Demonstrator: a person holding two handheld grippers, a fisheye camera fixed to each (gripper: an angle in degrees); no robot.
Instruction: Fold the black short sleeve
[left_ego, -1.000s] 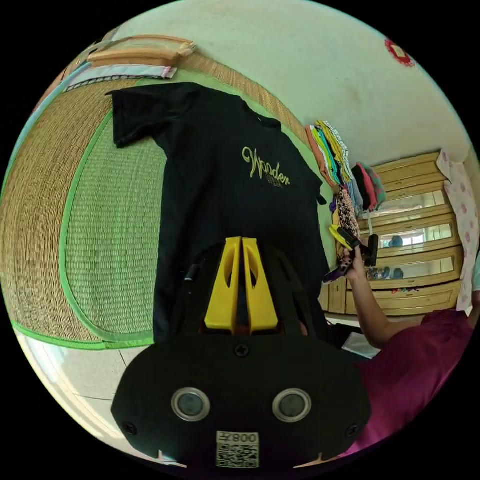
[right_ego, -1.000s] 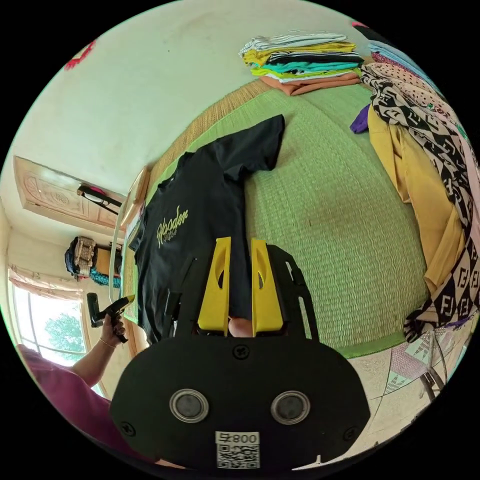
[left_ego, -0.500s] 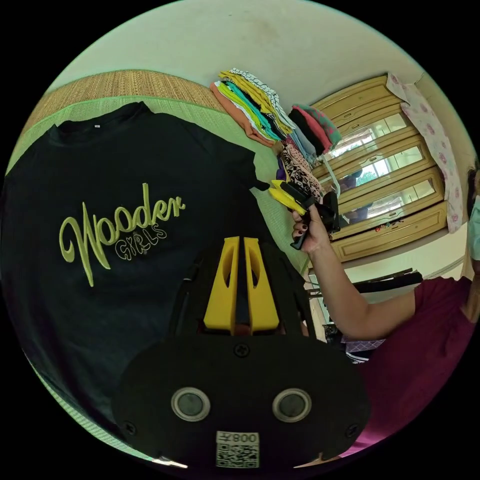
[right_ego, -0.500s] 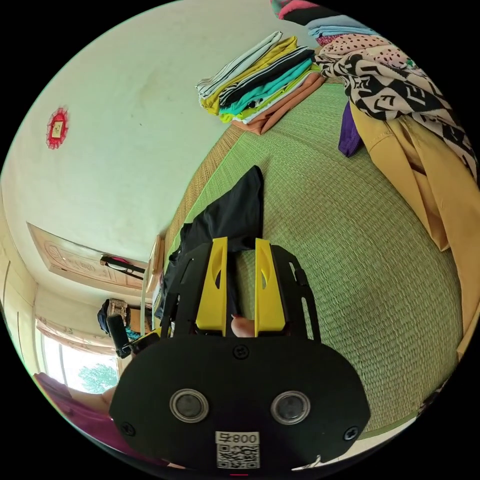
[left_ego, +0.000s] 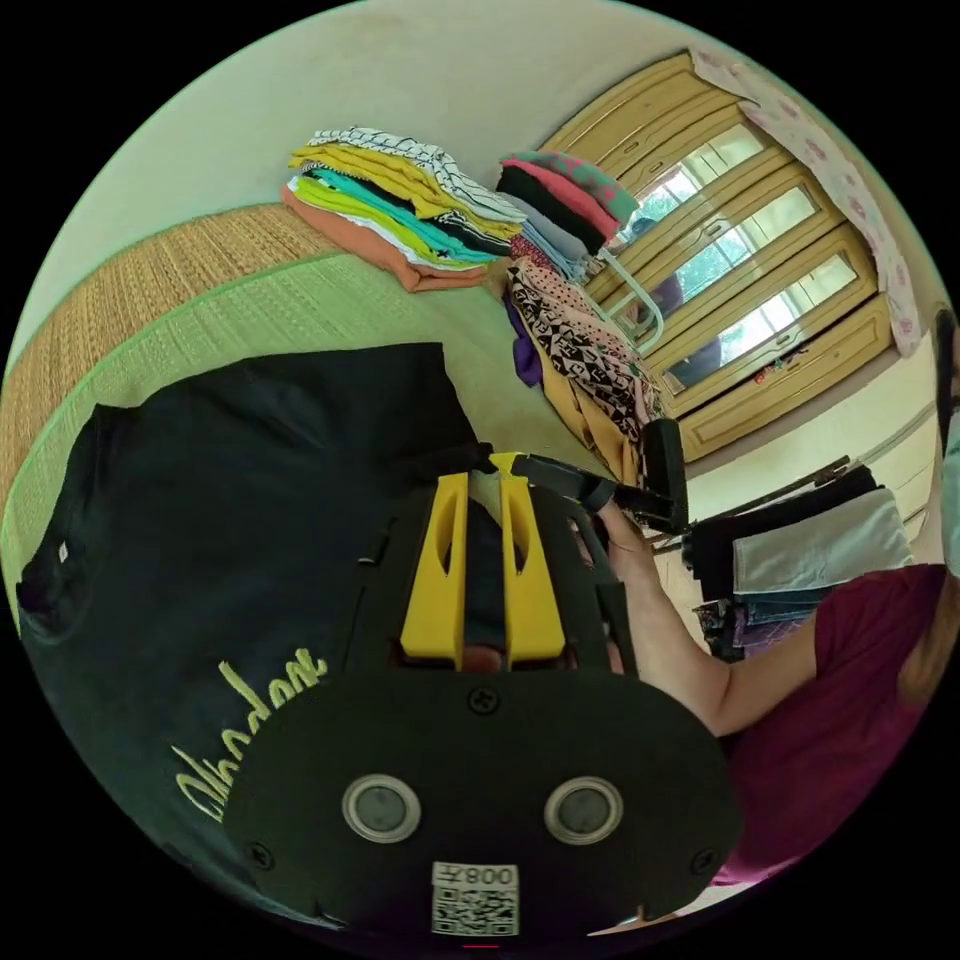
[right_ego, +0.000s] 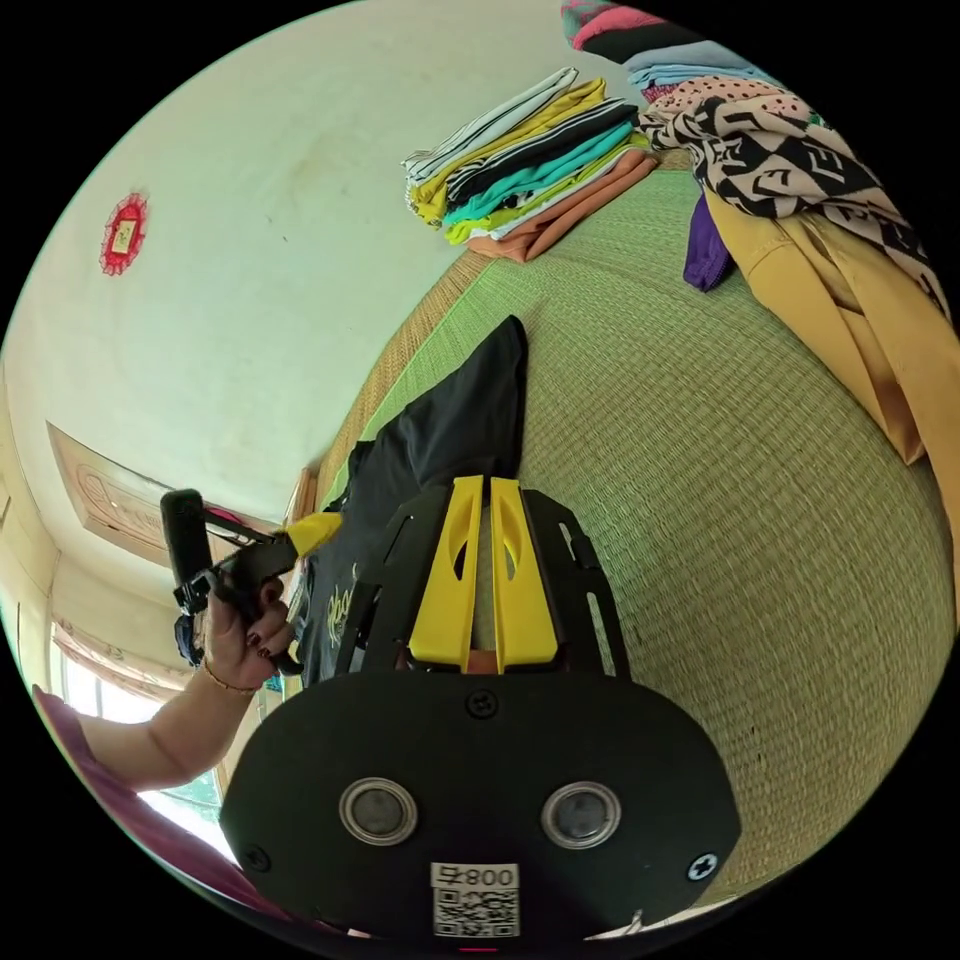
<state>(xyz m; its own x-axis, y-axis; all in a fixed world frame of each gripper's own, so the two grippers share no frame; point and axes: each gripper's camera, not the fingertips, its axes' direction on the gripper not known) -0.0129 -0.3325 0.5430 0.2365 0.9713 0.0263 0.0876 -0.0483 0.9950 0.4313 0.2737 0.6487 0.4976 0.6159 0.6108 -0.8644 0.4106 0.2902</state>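
In the left gripper view, we see the black T-shirt (left_ego: 230, 500) spread flat on a green woven mat (left_ego: 250, 300), filling the left and lower part of the picture. Its collar lies toward the left edge, and yellow lettering shows low down beside the gripper body. The left gripper (left_ego: 483, 490) sits over the shirt's right-hand edge, its yellow fingers a narrow gap apart with dark cloth between them; whether they press on the cloth we cannot tell. Just to the right, the right gripper (left_ego: 505, 462) meets the same edge, held in the person's hand (left_ego: 625, 540).

In the right gripper view, the shirt (right_ego: 450, 430) runs as a long dark band from the far left up to a sleeve tip at centre. The right gripper's fingers (right_ego: 481, 490) are nearly together at the shirt's edge, where it meets bare mat; any pinch is hidden. We judge both grippers equally near this one side edge, so the coming fold should carry it across the shirt's long axis.
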